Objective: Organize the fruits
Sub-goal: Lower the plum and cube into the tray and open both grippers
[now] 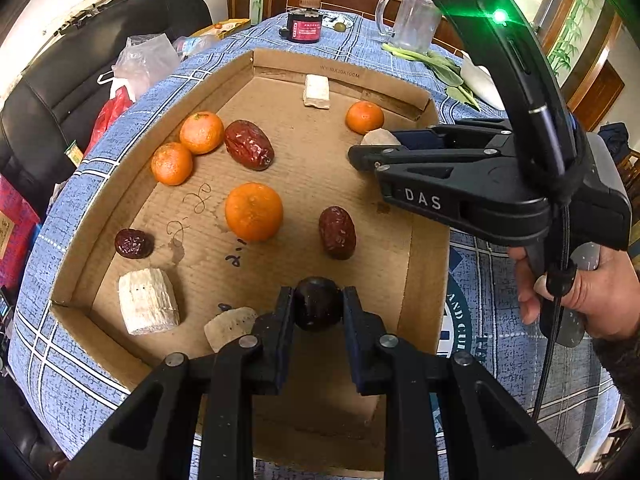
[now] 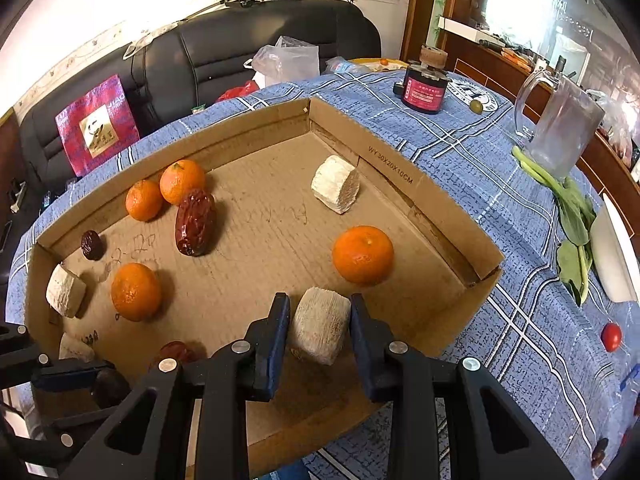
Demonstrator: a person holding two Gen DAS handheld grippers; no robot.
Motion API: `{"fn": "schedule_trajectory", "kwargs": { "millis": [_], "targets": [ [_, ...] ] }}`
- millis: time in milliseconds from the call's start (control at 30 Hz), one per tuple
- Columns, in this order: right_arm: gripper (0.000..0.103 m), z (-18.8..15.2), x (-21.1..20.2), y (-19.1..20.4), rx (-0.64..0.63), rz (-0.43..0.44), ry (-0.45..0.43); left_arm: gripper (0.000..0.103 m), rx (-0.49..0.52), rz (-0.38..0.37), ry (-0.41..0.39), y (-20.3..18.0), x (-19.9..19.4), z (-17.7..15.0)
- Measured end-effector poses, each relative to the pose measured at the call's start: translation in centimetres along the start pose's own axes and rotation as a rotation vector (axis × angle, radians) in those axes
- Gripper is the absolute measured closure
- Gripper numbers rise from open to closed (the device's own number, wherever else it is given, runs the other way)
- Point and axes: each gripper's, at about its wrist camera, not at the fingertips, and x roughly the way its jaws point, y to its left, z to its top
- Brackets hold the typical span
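An open cardboard tray [image 1: 424, 240] on the blue tablecloth holds several oranges, red dates and pale chunks. My left gripper [image 1: 318, 308] is shut on a dark round date [image 1: 318, 302] just above the tray's near end. My right gripper [image 2: 320, 320] is shut on a pale fibrous chunk [image 2: 320, 330] low over the tray floor, next to an orange [image 2: 363, 255]. The left wrist view shows the right gripper [image 1: 370, 148] from the side at the tray's right edge, held by a hand [image 1: 592, 300]. A large orange [image 1: 254, 211] and a red date [image 1: 337, 232] lie mid-tray.
Beyond the tray stand a red-and-black jar [image 2: 424, 88] and a glass mug [image 2: 560, 136]. Leafy greens [image 2: 572, 220], a white dish [image 2: 614, 252] and a small tomato [image 2: 611, 337] lie to the right. A black sofa [image 2: 240, 40] with bags sits behind.
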Motion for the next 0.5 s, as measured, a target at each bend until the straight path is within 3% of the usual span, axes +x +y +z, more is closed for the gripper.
{"fn": "schedule_trajectory", "kwargs": {
  "millis": [100,200,500],
  "targets": [
    [0.066,0.0,-0.1,0.1,-0.003,-0.007,0.004,0.077,-0.001,-0.002,0.001,-0.1,-0.2,-0.1],
    [0.062,-0.1,-0.5,0.2,-0.004,-0.014,-0.002,0.067,0.007,0.008,-0.008,-0.2,-0.5,-0.2],
    [0.061,-0.9,-3.7,-0.1,0.043,-0.012,-0.053,0.055,-0.003,0.028,-0.026,-0.3,-1.9,-0.5]
  ]
}}
